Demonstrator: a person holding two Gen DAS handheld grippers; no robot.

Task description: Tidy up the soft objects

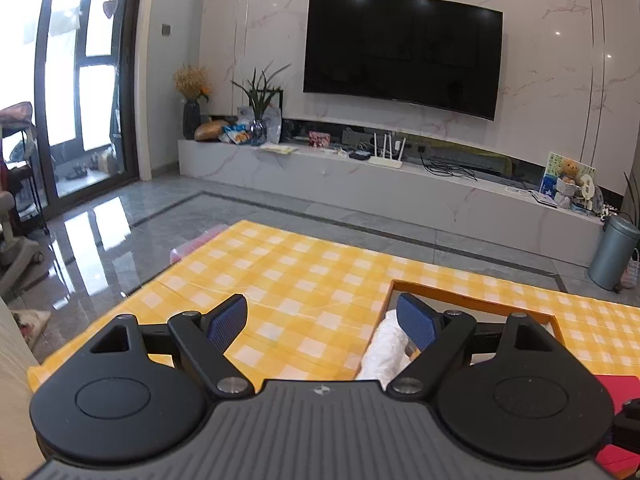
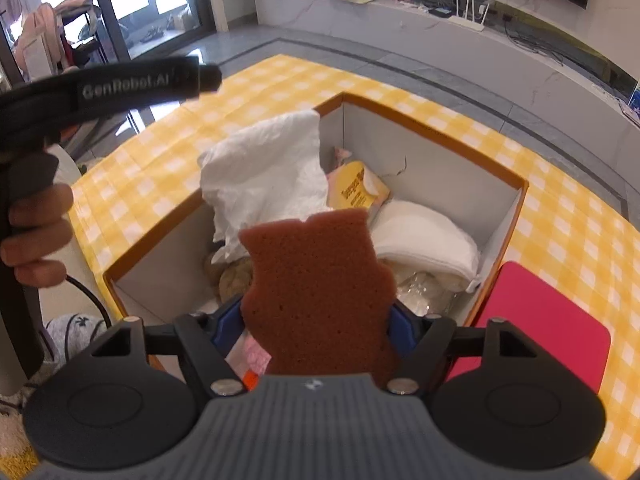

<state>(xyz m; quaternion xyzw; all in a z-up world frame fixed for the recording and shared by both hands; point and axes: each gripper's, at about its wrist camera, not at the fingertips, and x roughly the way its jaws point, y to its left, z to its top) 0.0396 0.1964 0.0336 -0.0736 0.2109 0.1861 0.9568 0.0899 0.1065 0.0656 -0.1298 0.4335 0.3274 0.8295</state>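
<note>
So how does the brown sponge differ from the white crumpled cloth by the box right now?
The brown sponge is stiff and flat with a cut-out outline; the white cloth is limp and wrinkled.
The sponge stands upright between the right gripper jaws, above the box; the cloth is held by nothing and drapes over the box's left wall.
The sponge is dark reddish brown and porous, the cloth plain white.
Both are soft things.

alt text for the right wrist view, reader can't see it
The right gripper holds a brown sponge above an open box holding white cloths, on a yellow checked tablecloth.
</note>
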